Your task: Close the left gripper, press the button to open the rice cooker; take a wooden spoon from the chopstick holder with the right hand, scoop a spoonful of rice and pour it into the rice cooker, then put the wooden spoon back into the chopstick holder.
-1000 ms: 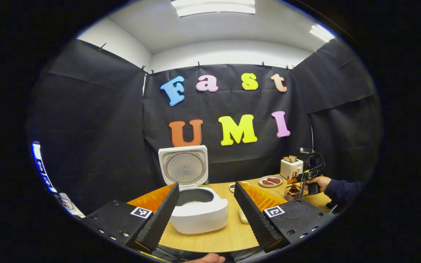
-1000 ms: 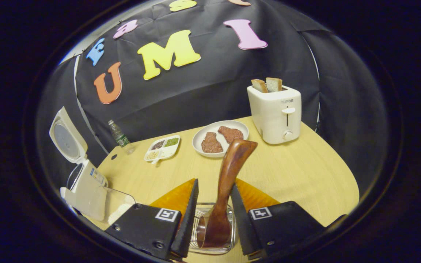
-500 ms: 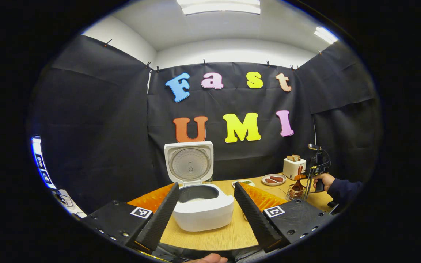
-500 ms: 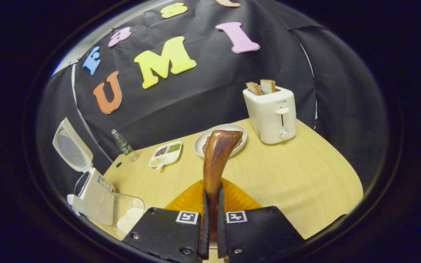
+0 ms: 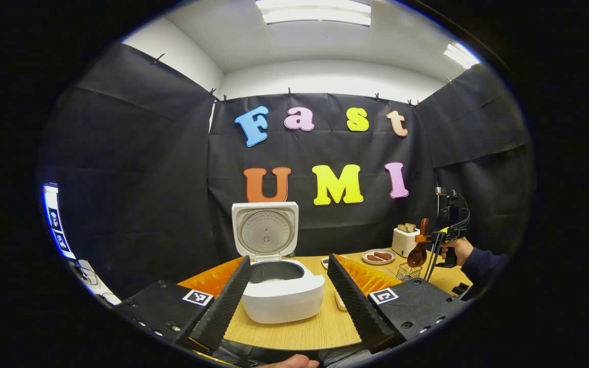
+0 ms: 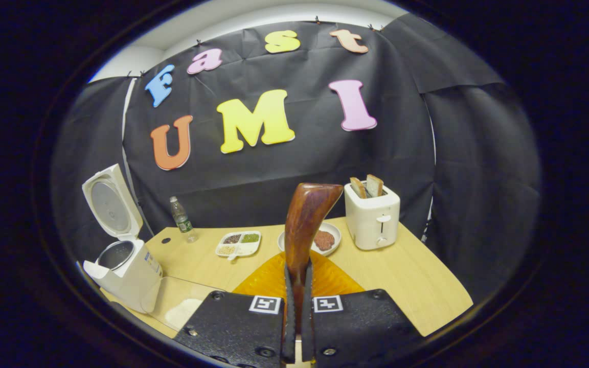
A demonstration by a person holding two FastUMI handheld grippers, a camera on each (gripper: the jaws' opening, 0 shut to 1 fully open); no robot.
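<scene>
The white rice cooker point(image 5: 281, 294) stands open with its lid point(image 5: 266, 230) upright, just beyond my left gripper point(image 5: 289, 259), which is open and holds nothing. My right gripper point(image 6: 298, 271) is shut on the dark wooden spoon point(image 6: 307, 220), whose handle rises between the fingers. In the left gripper view the right gripper point(image 5: 427, 237) holds the spoon point(image 5: 418, 253) in the air above the wire chopstick holder point(image 5: 407, 271). The rice cooker point(image 6: 120, 266) is at the left of the right gripper view. Beside it sits a clear container with white rice point(image 6: 182, 309).
On the wooden table point(image 6: 417, 286) are a white toaster point(image 6: 374, 217) with bread, a plate of meat point(image 6: 325, 239), a divided dish of grains point(image 6: 238, 244) and a small bottle point(image 6: 181, 220). A person's hand and dark sleeve point(image 5: 471, 255) hold the right gripper.
My right gripper shut on the spoon handle and lifted the spoon up out of the wire holder. The left gripper stays open and has barely moved.
</scene>
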